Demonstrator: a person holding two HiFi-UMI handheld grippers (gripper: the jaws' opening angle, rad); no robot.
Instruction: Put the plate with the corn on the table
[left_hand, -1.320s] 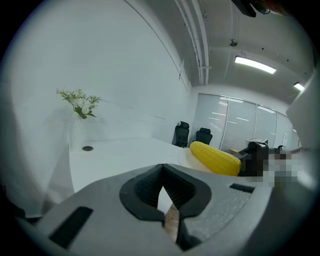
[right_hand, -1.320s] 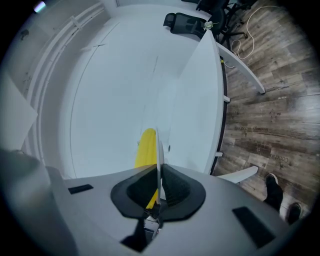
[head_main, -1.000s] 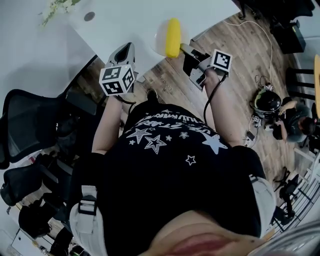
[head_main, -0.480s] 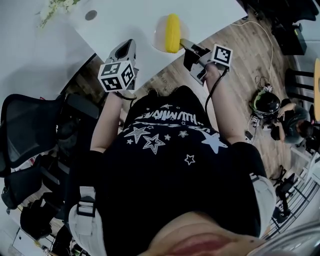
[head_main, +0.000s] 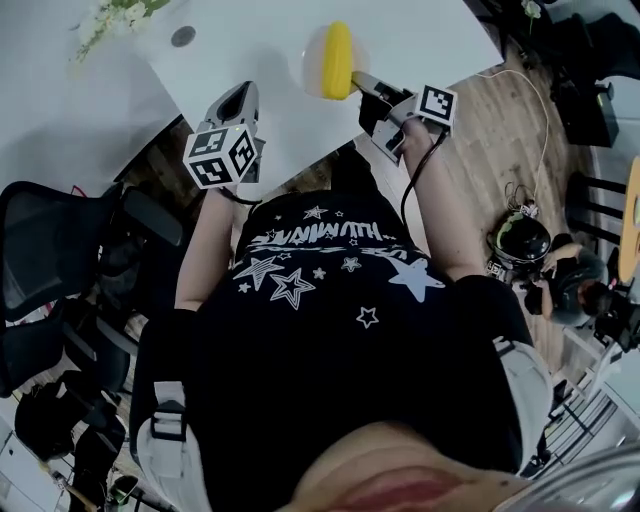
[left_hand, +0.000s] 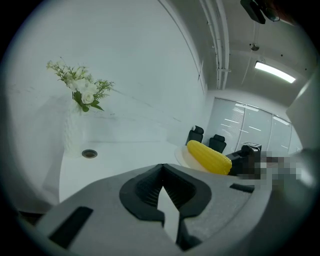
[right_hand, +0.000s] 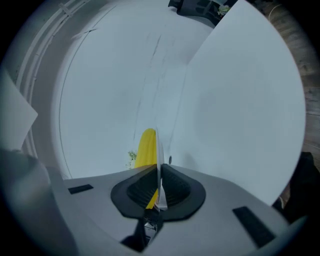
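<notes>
A yellow corn cob (head_main: 338, 60) lies on a pale round plate (head_main: 313, 62) over the white table (head_main: 250, 130), near its front edge. My right gripper (head_main: 362, 82) is shut on the plate's near rim. In the right gripper view the plate (right_hand: 158, 150) shows edge-on as a thin line pinched between the jaws, with the corn (right_hand: 146, 147) beside it. I cannot tell whether the plate touches the table. My left gripper (head_main: 243, 95) is shut and empty, left of the plate. In its own view the left gripper (left_hand: 161, 167) faces the corn (left_hand: 208, 157) and plate (left_hand: 183, 156).
A vase of white flowers (head_main: 115, 18) and a round cable hole (head_main: 182, 36) are at the table's far left. Black office chairs (head_main: 50, 250) stand at the left. On the wooden floor at the right are a helmet (head_main: 520, 240) and a seated person (head_main: 570, 290).
Both grippers have moved forward over the table. The plate with the corn, earlier at the table's corner over the floor, is now above the tabletop.
</notes>
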